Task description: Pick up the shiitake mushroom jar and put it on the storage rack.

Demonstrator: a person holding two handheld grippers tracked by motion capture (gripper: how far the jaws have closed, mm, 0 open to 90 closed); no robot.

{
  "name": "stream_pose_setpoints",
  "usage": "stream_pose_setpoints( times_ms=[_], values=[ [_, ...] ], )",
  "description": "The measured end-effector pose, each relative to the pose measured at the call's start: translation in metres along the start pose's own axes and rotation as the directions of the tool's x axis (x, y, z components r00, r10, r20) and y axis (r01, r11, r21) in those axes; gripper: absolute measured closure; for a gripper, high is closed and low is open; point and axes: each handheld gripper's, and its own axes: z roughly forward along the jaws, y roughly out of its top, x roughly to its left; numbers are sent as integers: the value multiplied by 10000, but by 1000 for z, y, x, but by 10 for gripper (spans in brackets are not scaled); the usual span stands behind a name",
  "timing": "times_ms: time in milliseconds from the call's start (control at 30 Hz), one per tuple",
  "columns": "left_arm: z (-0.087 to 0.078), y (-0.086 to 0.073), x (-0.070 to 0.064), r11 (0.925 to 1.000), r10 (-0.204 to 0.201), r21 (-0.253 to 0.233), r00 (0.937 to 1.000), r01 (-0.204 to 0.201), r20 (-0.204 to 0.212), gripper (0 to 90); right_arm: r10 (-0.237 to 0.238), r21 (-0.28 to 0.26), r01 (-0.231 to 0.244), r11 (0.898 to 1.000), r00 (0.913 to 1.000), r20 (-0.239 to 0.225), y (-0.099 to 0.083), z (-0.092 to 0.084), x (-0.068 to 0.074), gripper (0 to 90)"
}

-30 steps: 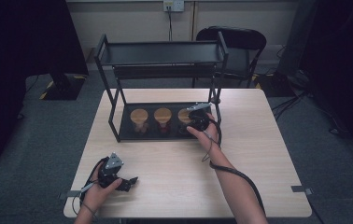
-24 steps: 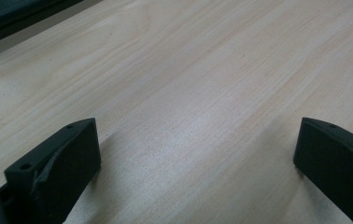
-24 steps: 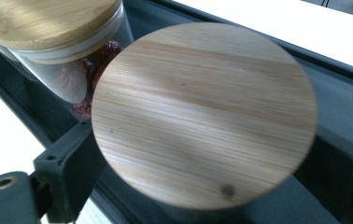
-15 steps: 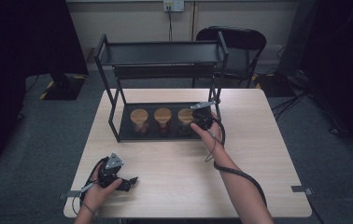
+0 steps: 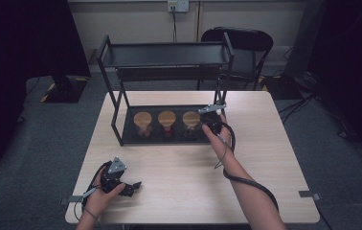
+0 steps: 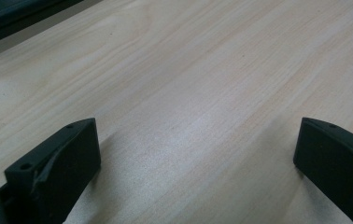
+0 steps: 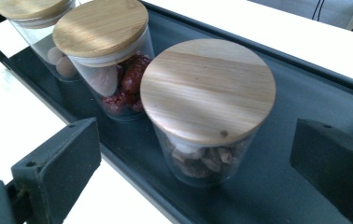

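Right gripper (image 7: 198,154) wide open, just released, nothing pinched. Nearest jar (image 7: 207,112) dead ahead at twelve o'clock, upright between jaws, untouched. Left gripper (image 6: 188,158) wide, well apart.

A: Rack (image 5: 164,52) sits at the table's (image 5: 265,158) far side, chair (image 5: 246,43) behind it. Three jars in a row on its bottom shelf (image 5: 131,136).

B: Order?

A: Left jar (image 5: 143,120), middle jar (image 5: 167,118), right jar (image 5: 191,119). Right gripper (image 5: 207,120) just right of the right jar, left gripper (image 5: 130,187) on the near left of the table, well apart from the rack.
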Motion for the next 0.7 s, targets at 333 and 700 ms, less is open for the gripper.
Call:
stream_pose_setpoints(
  times_ms=[333,700],
  values=[
    [0,0,0,10000,2,4,10000,-2,0,2,-120,-74,119,9999,9999,-88,-6,-10,7,13],
    [0,0,0,10000,2,5,10000,-2,3,2,-188,-66,187,9998,9995,-265,-15,-15,10,18]
  ],
)
